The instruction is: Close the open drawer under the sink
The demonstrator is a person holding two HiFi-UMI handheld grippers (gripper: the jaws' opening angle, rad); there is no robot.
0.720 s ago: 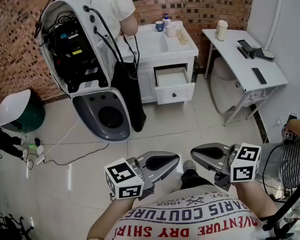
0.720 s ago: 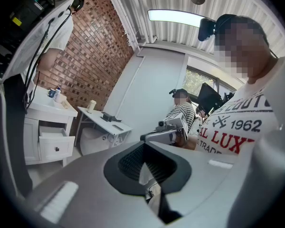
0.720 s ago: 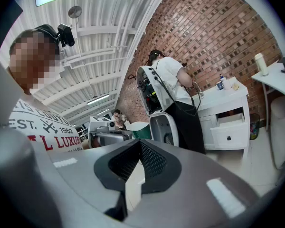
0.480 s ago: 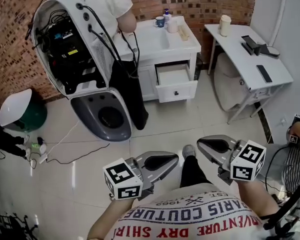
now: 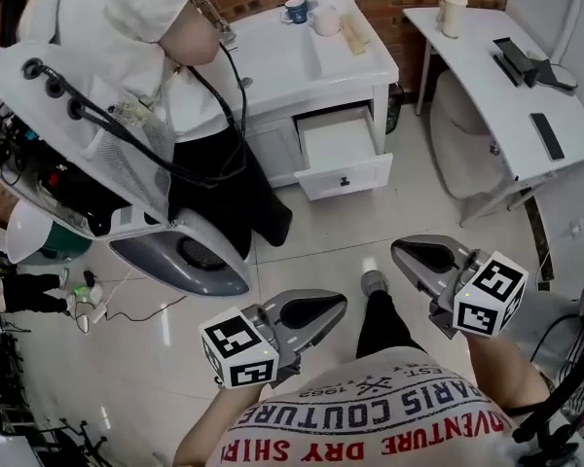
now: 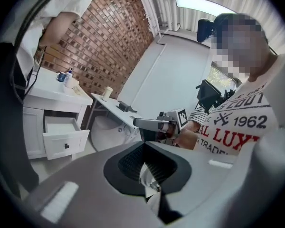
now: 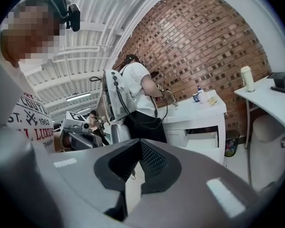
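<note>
The white sink cabinet (image 5: 316,61) stands against the brick wall, well ahead of me. Its drawer (image 5: 343,152) is pulled out, front panel with a small dark knob (image 5: 344,179) facing me. The drawer (image 6: 62,137) also shows at the left of the left gripper view, and the drawer (image 7: 203,140) at mid-right of the right gripper view. My left gripper (image 5: 333,306) and right gripper (image 5: 406,253) hover over the tiled floor near my body, far from the drawer. Both are shut with nothing held: left gripper (image 6: 143,148), right gripper (image 7: 139,146).
A person in a white shirt and black trousers (image 5: 165,56) stands at the cabinet's left, beside a large white and grey machine shell (image 5: 127,202) with cables. A white desk (image 5: 511,71) stands at the right. Cups (image 5: 295,10) sit on the counter. Cords (image 5: 97,300) lie on the floor.
The view has moved forward, so the cabinet and drawer are closer and larger. The right gripper has risen a little ahead of the left. Both stay shut.
</note>
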